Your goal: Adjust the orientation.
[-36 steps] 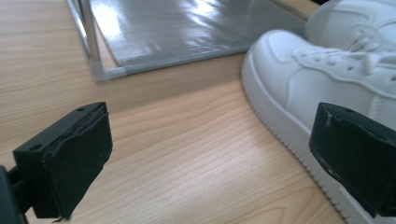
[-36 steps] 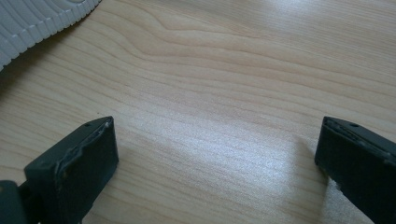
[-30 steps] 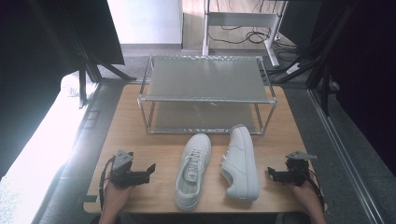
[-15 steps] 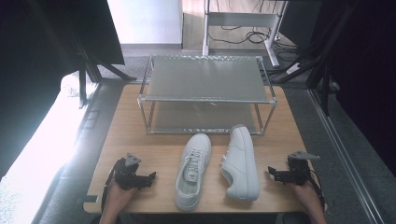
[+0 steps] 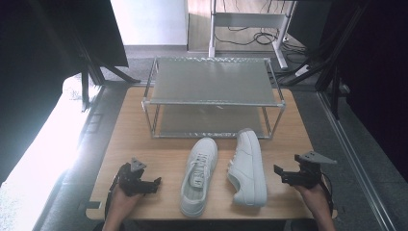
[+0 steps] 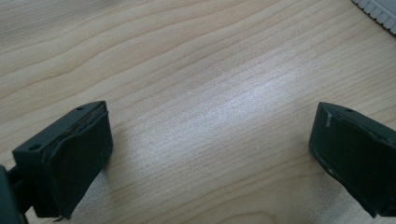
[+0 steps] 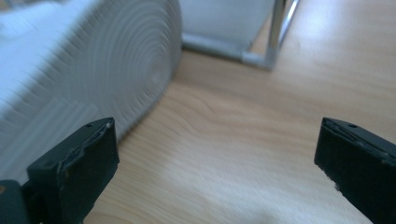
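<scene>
White leather made up both shoes on the wooden counter point(image 5: 144, 144), and no brand mark or writing could be read on either. The left gripper point(image 5: 155, 183) held its fingers point(image 6: 70, 158) wide apart with only bare wood between them; the left shoe point(image 5: 198, 175) lay upright just ahead of its tips, apart from them. The right gripper point(image 5: 278, 172) also had its fingers point(image 7: 77, 172) spread wide and held nothing. The right shoe point(image 5: 248, 166) lay on its side just beyond that gripper's tips, its ribbed sole point(image 7: 93, 65) facing the fingers, not touching. A metal two-tier rack point(image 5: 211, 98) stood past both shoes.
</scene>
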The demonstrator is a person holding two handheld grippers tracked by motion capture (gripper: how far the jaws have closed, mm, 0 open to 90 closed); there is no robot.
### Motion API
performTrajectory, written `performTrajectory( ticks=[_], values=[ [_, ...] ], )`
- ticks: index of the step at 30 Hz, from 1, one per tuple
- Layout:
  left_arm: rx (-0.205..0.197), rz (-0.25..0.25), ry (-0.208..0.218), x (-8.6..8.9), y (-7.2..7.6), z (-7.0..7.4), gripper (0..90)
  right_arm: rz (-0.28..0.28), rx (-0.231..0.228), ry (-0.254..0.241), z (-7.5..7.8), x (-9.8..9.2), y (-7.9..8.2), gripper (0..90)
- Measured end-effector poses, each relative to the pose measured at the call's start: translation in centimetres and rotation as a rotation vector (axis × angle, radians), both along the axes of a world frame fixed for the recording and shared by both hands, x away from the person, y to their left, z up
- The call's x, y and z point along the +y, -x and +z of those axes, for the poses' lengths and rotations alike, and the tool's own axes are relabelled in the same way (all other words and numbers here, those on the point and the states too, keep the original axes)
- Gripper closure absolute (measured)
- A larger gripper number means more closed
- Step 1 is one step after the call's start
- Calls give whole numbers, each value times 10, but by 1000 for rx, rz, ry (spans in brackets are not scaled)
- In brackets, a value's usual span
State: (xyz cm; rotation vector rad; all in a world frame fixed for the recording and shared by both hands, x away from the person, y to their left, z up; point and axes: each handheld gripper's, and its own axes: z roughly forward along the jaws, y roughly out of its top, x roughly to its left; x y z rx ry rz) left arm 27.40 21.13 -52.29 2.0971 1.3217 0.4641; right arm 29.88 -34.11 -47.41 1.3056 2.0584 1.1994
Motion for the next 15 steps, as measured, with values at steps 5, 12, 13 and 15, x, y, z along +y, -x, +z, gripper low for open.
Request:
performTrajectory(
  ticks=[5,12,13,15],
  values=[
    [0,1,0,0,0,0,0,15,-46,-37,23,11,4,0],
    [0,3,0,0,0,0,0,81,-92,-36,41,37,9,0],
    [0,3,1,0,0,0,0,90,-92,-26,41,41,9,0],
    [0,3,0,0,0,0,0,104,-88,-13,39,49,8,0]
  ],
)
